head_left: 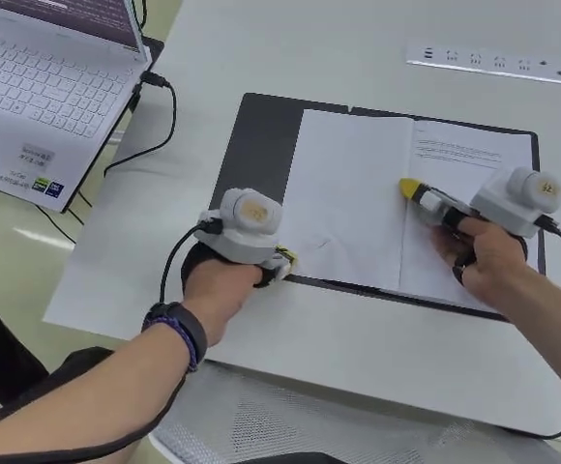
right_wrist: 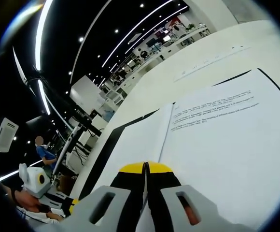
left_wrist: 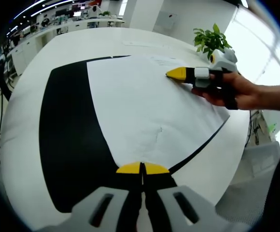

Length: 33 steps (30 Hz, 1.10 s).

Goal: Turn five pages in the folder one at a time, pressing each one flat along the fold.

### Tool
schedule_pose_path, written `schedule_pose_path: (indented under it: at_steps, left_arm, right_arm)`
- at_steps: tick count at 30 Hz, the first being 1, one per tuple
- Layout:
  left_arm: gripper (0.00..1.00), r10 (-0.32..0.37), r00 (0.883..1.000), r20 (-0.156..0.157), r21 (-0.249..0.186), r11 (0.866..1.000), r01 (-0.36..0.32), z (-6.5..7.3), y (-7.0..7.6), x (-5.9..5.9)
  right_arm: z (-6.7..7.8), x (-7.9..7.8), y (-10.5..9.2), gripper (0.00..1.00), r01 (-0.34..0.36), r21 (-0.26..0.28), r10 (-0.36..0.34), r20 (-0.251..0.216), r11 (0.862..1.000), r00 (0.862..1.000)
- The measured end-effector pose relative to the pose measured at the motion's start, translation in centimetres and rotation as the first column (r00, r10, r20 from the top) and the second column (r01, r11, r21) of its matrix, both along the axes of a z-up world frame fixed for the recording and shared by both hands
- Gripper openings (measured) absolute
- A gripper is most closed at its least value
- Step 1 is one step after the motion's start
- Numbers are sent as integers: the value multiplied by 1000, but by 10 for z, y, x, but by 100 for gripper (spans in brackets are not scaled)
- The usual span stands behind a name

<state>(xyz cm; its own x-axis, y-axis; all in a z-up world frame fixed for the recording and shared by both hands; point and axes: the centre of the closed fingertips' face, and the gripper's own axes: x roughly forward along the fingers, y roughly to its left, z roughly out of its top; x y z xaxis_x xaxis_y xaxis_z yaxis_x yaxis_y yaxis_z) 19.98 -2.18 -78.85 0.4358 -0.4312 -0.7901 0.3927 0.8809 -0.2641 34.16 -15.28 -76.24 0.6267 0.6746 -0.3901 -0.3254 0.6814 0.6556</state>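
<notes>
Laptop (head_left: pixel 39 87) left of folder (head_left: pixel 256 145) | cable (head_left: pixel 171 116) between | power strip (head_left: pixel 493 61) behind

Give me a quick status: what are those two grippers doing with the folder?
Left gripper shut, at near edge of white left page. Right gripper shut, at the fold. Black folder open flat. Nothing blocks the pages.

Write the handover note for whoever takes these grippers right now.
Left gripper: shut, tips at the near edge of the left page.
Right gripper: shut, tip on the fold.
Folder: open flat on the table.
Done: pages lie on both sides; count turned cannot be told.
Left: press along the fold, then turn the next page.
</notes>
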Motion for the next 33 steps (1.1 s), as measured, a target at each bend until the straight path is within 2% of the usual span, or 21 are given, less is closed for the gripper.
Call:
schedule_pose_path:
  at_steps: [5, 9, 13, 23, 33]
  left_arm:
    - [0, 2, 1000, 24, 9, 1000, -2, 1, -1, 0]
    - [0, 7, 999, 31, 12, 1000, -7, -1, 2, 6]
    - [0, 10, 1000, 29, 0, 1000, -10, -2, 2, 6]
    - [0, 1, 1000, 26, 18, 1000, -1, -4, 2, 6]
    - [0, 4, 1000, 26, 22, 1000, -5, -5, 2, 5]
  right_arm:
    - [-1, 9, 1, 0, 10, 2, -10, 4, 1000, 1000]
    - [0, 21, 1, 0, 34, -16, -34, 21, 999, 999]
    - [0, 34, -2, 0, 103, 23, -103, 2, 994, 995]
    - [7, 55, -4, 0, 186, 77, -187, 1, 979, 982]
    - [6, 77, 1, 0, 183, 62, -184, 4, 981, 983]
